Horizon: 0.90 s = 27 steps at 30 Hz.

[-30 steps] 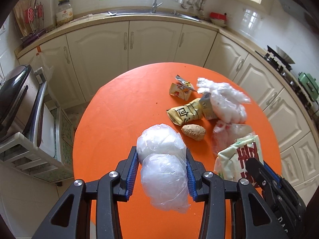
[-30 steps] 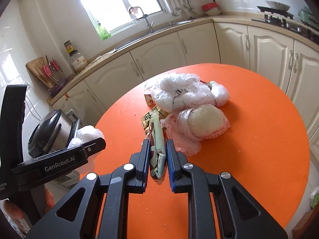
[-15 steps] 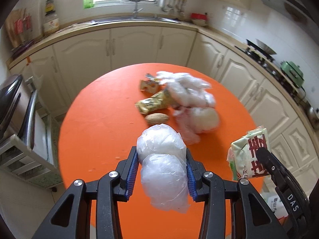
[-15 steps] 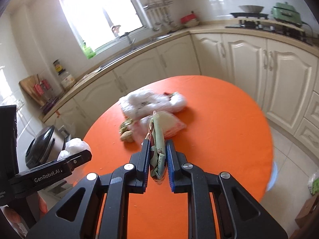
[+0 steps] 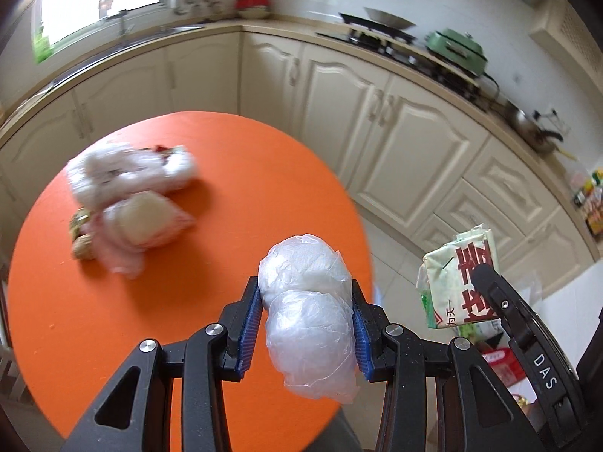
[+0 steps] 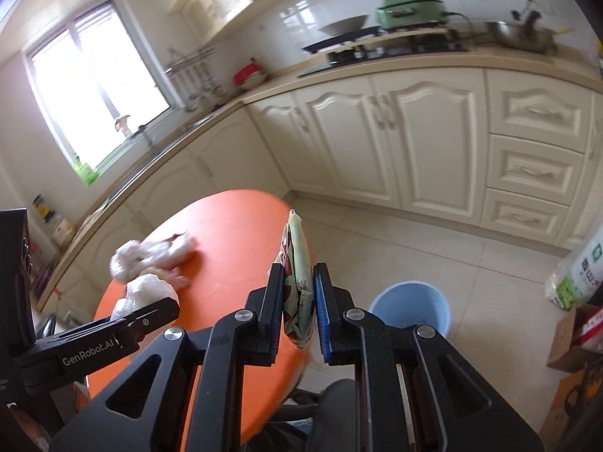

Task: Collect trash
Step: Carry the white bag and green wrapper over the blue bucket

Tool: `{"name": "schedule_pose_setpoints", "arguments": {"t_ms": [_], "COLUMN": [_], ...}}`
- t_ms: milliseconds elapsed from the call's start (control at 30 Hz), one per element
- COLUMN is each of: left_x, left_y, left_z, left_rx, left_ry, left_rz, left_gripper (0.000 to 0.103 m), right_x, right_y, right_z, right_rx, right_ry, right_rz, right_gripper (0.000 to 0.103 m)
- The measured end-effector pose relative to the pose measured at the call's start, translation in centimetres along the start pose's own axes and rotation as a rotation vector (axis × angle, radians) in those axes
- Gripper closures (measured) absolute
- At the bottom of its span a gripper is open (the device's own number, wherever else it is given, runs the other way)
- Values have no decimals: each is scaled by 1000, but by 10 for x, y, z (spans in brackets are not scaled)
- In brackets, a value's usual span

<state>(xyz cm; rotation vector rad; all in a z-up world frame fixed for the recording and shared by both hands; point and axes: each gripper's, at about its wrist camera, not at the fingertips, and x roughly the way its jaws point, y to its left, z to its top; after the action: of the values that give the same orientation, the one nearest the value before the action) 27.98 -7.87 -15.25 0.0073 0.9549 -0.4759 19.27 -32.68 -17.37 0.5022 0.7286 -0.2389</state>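
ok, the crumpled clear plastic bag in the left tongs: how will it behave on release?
Likely very light: the crumpled clear plastic bag bulges above and below the left tongs without sagging much. Probably springy, since the film is squeezed in where the pads pinch it. It may cling or drift rather than drop cleanly.

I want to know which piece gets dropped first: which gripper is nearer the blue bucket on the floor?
Right. The right gripper, holding the green wrapper, hangs past the table edge beside the blue bucket. The left gripper, with its plastic bag, is farther back over the table.
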Motion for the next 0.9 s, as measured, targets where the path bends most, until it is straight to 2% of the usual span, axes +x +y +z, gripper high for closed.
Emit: {"name": "schedule_pose_setpoints", "arguments": {"t_ms": [267,433,567,667,800,900], "left_x": [80,150,197,227,259,279], "left_y": [-69,-106,-131,-145,-152,-151], "left_z": [29,53,71,86,101,110], "left_rx": [81,119,144,160,147,143], "left_ry": [100,197,242,247,265,255], "left_rz": [-37,-67,-72,-59,-109,-63], "left_gripper": [64,64,64,62,60,51], "right_x": [3,13,23,33,49,60], "right_y": [-93,-144,-177,-194,-207,-211], "right_z": [17,24,28,30,31,29], "right_rx": [114,175,211,223,236,231], "right_ry": [6,30,51,68,106,128], "right_rz": [-102,-177,-214,-228,-225,-222], "right_gripper": [88,88,88,88,88,87]}}
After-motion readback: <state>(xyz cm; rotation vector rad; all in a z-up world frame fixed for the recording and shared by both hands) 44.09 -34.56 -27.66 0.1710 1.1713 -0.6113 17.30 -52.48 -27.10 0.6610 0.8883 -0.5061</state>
